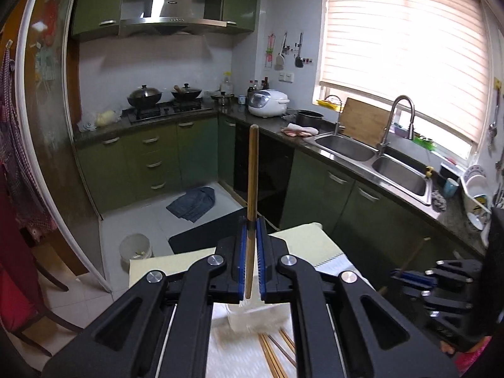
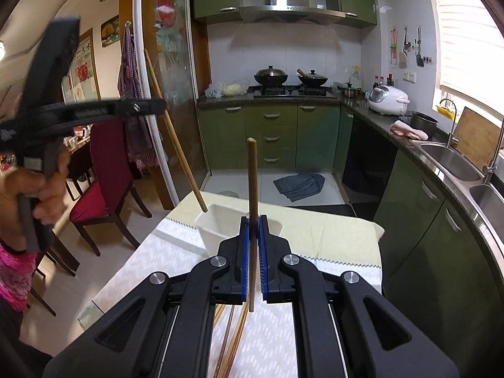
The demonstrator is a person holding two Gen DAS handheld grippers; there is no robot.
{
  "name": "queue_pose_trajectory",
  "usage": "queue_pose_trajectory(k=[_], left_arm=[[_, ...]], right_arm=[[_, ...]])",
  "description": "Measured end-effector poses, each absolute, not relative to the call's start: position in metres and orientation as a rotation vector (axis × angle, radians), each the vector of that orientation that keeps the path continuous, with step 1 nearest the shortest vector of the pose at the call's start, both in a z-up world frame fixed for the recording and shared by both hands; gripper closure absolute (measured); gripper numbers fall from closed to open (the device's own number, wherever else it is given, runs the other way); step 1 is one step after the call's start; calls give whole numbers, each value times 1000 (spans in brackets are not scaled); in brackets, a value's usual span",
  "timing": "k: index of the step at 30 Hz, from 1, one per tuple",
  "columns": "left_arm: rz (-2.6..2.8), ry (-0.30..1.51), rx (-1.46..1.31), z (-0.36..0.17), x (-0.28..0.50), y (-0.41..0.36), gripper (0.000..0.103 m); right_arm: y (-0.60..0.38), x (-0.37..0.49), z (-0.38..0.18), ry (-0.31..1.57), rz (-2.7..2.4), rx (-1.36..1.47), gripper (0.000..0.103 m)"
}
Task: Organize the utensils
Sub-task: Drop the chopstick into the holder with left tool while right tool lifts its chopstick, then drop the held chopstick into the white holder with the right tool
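L gripper (image 1: 252, 220): jaws pinched tight on one wooden chopstick (image 1: 252, 170), gripped partway along, the stick pointing up and away w/ its thick end toward the kitchen and its thin end just above the white holder (image 1: 249, 318). In the R wrist view the same gripper (image 2: 157, 104) shows at upper left, a hand (image 2: 37, 189) on its handle, and its chopstick (image 2: 174, 132) slants down so the tip sits right at the holder's (image 2: 217, 220) far-left rim; can't tell if tip is inside or just over it.

R gripper (image 2: 254, 220): jaws also closed on a single chopstick (image 2: 252, 189), near upright, lower end hanging free on the near side of the holder, over the loose chopsticks (image 2: 233, 340).

Holder stands on the table (image 2: 330, 236), on the patterned cloth (image 2: 163, 261) near its border w/ the pale yellow cloth (image 2: 299, 217). Loose chopsticks lie flat on the cloth, near side of holder, fanned out; also seen in L view (image 1: 277, 352). Count unclear, partly hidden by gripper bodies.

Beyond holder: green cabinets (image 2: 271, 132), stove (image 2: 293, 89) w/ two lidded woks. Red chair (image 2: 104, 182) left of holder.
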State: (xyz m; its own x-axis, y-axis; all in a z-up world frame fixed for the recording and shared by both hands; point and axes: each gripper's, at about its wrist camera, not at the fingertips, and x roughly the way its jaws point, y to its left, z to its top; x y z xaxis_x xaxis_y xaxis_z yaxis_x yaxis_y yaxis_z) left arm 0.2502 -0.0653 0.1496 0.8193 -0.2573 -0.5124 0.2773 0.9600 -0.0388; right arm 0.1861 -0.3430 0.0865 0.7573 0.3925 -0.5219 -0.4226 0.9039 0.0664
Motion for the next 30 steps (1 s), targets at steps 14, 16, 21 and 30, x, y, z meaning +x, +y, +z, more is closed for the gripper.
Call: queue_pose_trajectory(k=[14, 16, 21, 30], left_arm=[[-279, 753, 27, 52, 304, -63, 87], [-277, 756, 36, 47, 302, -63, 77], [-290, 734, 36, 50, 287, -61, 75], [-302, 725, 78, 50, 248, -57, 65]], right_arm=[[-340, 221, 137, 497, 464, -1, 96], [-335, 226, 147, 475, 452, -5, 96], [-322, 254, 158, 447, 412, 6, 96], [-308, 323, 100, 560, 362, 47, 96]])
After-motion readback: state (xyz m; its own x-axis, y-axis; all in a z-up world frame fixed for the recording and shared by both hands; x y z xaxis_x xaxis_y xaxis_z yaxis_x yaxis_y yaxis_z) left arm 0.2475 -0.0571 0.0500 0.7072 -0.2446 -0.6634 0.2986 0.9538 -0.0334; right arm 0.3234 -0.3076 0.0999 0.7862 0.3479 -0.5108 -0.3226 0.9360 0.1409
